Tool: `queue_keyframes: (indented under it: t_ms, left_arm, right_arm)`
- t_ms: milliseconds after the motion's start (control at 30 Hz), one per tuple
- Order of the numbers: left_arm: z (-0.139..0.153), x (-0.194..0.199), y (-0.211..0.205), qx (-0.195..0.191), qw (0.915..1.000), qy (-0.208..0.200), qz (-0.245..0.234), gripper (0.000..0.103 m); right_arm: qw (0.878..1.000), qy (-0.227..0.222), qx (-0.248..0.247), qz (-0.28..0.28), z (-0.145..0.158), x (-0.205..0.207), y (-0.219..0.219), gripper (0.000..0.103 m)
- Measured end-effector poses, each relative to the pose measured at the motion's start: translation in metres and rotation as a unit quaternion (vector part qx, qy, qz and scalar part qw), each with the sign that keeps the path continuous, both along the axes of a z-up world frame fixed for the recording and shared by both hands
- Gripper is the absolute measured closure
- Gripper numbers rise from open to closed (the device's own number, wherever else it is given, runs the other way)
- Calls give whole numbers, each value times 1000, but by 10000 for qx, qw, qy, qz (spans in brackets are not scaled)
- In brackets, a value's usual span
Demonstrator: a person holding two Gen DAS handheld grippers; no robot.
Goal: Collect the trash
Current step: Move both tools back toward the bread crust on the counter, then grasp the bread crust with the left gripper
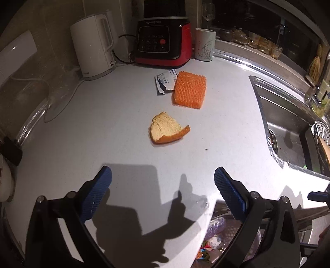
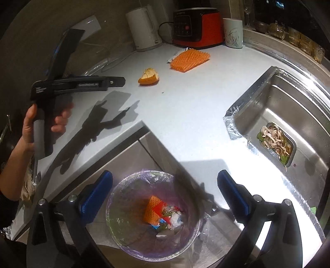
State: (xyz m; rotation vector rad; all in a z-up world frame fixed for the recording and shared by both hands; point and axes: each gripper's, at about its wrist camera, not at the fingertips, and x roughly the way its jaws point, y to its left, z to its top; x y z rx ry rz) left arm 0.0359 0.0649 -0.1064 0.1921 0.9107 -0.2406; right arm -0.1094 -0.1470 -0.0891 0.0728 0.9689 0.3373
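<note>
Blue left fingers [image 1: 107, 185] wide, empty | right fingers [image 2: 229, 193] wide, empty

We look over a pale grey table [image 1: 103, 123] lit hard from one side, so dark shadows fall across it just ahead of the fingers. Far beyond the fingers, against a beige wall [image 1: 51, 16], stand a white kettle [image 1: 92, 45], a red and black appliance [image 1: 163, 41] and a patterned cup [image 1: 205, 44]. To the right of the fingers a steel sink [image 2: 288, 115] is sunk into the table, under a dark window [image 1: 257, 18]. Grey cabinet fronts [image 2: 132, 152] show below the table's edge.
</note>
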Motion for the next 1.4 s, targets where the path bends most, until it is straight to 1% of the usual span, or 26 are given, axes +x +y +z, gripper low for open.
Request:
queue_keyframes:
  t_ms: [133, 267, 433, 600, 667, 700, 733, 767, 867, 967, 1033, 1100, 1267, 1333, 1400]
  left_arm:
    - [-14, 34, -9, -120, 9998, 162, 64, 8]
    - [-26, 56, -24, -32, 9998, 177, 95, 8]
    - [-37, 75, -31, -136, 9995, 222, 196, 8]
    - [-47, 86, -35, -21, 9992, 257, 322, 9]
    - [-50, 89, -37, 27, 9990, 274, 347, 22]
    - [-53, 92, -37, 9, 9988, 347, 342, 37]
    - [-56, 93, -37, -52, 9984, 462, 309, 42]
    - [-57, 94, -37, -44, 9983, 453, 354, 42]
    - [-54, 91, -37, -53, 9985, 376, 395, 50]
    - [-47, 90, -35, -167, 9984, 380, 374, 63]
    - [-42, 91, -32, -223, 9984, 382, 366, 78]
    - [-40, 93, -30, -266, 9981, 437, 350, 84]
    - [-39, 93, -30, -223, 9980, 472, 350, 88]
    - [-38, 92, -29, -185, 9980, 450, 394, 99]
    - [-37, 91, -26, -338, 9973, 556, 344, 99]
  right_arm:
    - [9999, 89, -83, -20, -1, 7, -15, 2]
    - [9998, 110, -109, -101, -4, 16, -29, 2]
    - [9998, 114, -43, -186, -3, 31, -46, 2]
    - [9997, 122, 69, -176, -5, 46, -57, 2]
    - [9998, 131, 90, -147, -6, 51, -59, 2]
    - [9998, 140, 112, -128, -7, 53, -60, 3]
    - [9997, 150, 131, -112, -8, 55, -60, 2]
    - [9997, 153, 153, -95, -8, 56, -61, 2]
    - [9996, 180, 196, -7, -11, 61, -61, 2]
    - [9995, 184, 228, 108, -13, 66, -60, 2]
    - [9994, 198, 225, 186, -14, 72, -58, 2]
    - [9992, 183, 235, 260, -14, 80, -58, 2]
    - [9989, 89, 244, 402, -12, 102, -53, 2]
    - [9986, 47, 256, 462, -11, 110, -52, 2]
    - [9982, 2, 291, 520, -9, 118, -51, 2]
